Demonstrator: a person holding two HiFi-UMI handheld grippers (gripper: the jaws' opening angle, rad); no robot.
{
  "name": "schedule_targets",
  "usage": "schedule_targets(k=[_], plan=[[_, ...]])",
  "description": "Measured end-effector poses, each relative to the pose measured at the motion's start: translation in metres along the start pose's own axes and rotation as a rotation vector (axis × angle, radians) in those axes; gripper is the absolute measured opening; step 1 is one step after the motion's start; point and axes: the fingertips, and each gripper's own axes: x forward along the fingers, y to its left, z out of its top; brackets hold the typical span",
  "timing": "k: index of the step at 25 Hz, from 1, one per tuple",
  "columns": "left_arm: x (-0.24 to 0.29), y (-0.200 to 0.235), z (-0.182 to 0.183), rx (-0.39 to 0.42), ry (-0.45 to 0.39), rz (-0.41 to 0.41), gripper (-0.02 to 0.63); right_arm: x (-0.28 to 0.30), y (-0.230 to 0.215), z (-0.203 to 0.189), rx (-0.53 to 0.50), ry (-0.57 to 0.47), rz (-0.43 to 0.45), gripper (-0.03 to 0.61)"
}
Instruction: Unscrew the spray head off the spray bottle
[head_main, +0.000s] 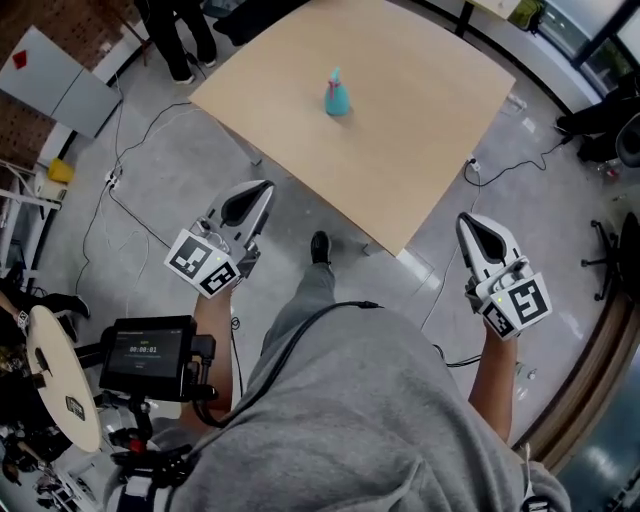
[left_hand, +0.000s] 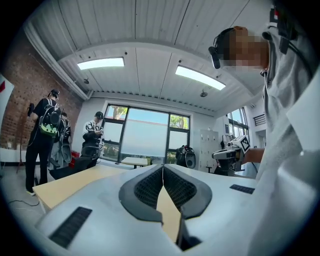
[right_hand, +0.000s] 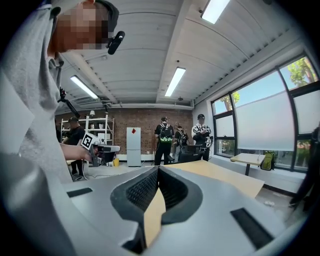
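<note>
While the person holds both tools out low in front of the body, the left claw (left_hand: 163, 169) is clenched on nothing. Its two dark ribbed pads (left_hand: 146, 187) meet along one thin seam, and only a tan wedge shows in the gap beneath them. The right claw (right_hand: 158, 171) is clenched the same way, pads pressed edge to edge with nothing caught between. In the head view each claw points forward, away from the person, one on either side of the grey-clad legs (head_main: 305, 300), and each hangs over the floor (head_main: 180, 170) short of the bench's near edge. A black shoe (head_main: 320, 247) shows between them on the floor.

Further out stands the light wooden bench (head_main: 420, 130), set at an angle so that one corner points toward the person. The spray bottle (head_main: 337, 96), teal, stands upright on the bench top toward its far side, alone and well apart from both claws. The spray head (head_main: 336, 76) sits on top of it; it is too small to tell more.

Cables (head_main: 130, 210) trail across the floor left of the bench. A small dark screen (head_main: 147, 355) sits by the person's left side. Beyond the bench, both gripper views show several people (right_hand: 165, 140) standing, large windows (left_hand: 145, 140) and a brick wall (right_hand: 145, 122).
</note>
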Motion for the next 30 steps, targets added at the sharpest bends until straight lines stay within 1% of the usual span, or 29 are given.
schedule_targets(k=[3,4,7,9,12,15,17,18,19,20,21,22,23,24,25,26,27,30], plan=[[0.044,0.053,-0.011,-0.01,-0.005,-0.029,0.003,0.043,-0.03,0.005,0.016,0.014,-0.032,0.005],[0.052,0.061,-0.011,0.003,-0.012,-0.037,0.003,0.048,-0.032,0.005,0.017,0.007,-0.045,0.005],[0.065,0.068,-0.01,0.051,-0.037,-0.052,0.003,0.047,-0.026,0.003,0.019,-0.024,-0.078,0.005],[0.085,0.083,-0.011,0.065,-0.038,-0.072,0.005,0.062,-0.029,0.006,0.021,-0.03,-0.087,0.005],[0.142,0.142,-0.021,0.082,0.001,-0.12,0.005,0.125,-0.067,0.019,0.033,-0.008,-0.096,0.005],[0.204,0.206,-0.043,0.066,0.049,-0.183,0.005,0.193,-0.108,0.031,0.043,0.028,-0.115,0.005],[0.227,0.227,-0.064,0.057,0.075,-0.224,0.005,0.214,-0.115,0.033,0.047,0.048,-0.14,0.005],[0.228,0.226,-0.075,0.058,0.089,-0.239,0.005,0.212,-0.108,0.032,0.049,0.053,-0.15,0.005],[0.216,0.217,-0.084,0.07,0.108,-0.238,0.005,0.202,-0.092,0.032,0.05,0.047,-0.146,0.005],[0.186,0.206,-0.088,0.103,0.129,-0.202,0.006,0.19,-0.067,0.03,0.046,0.023,-0.109,0.005],[0.137,0.197,-0.085,0.163,0.153,-0.118,0.008,0.18,-0.034,0.027,0.037,-0.025,-0.028,0.005],[0.074,0.187,-0.075,0.236,0.177,-0.006,0.019,0.17,0.006,0.025,0.024,-0.088,0.077,0.005],[0.012,0.172,-0.066,0.297,0.2,0.094,0.066,0.154,0.047,0.026,0.012,-0.148,0.17,0.005],[-0.038,0.152,-0.063,0.336,0.223,0.157,0.129,0.131,0.082,0.026,0.003,-0.187,0.227,0.005],[-0.068,0.134,-0.068,0.358,0.249,0.185,0.176,0.108,0.108,0.026,-0.001,-0.203,0.249,0.005],[-0.082,0.124,-0.08,0.371,0.28,0.195,0.244,0.09,0.122,0.026,-0.005,-0.204,0.251,0.005],[-0.085,0.126,-0.094,0.383,0.314,0.199,0.349,0.082,0.127,0.026,-0.009,-0.197,0.245,0.005],[-0.067,0.157,-0.134,0.401,0.387,0.205,0.564,0.086,0.116,0.031,-0.023,-0.172,0.219,0.005]])
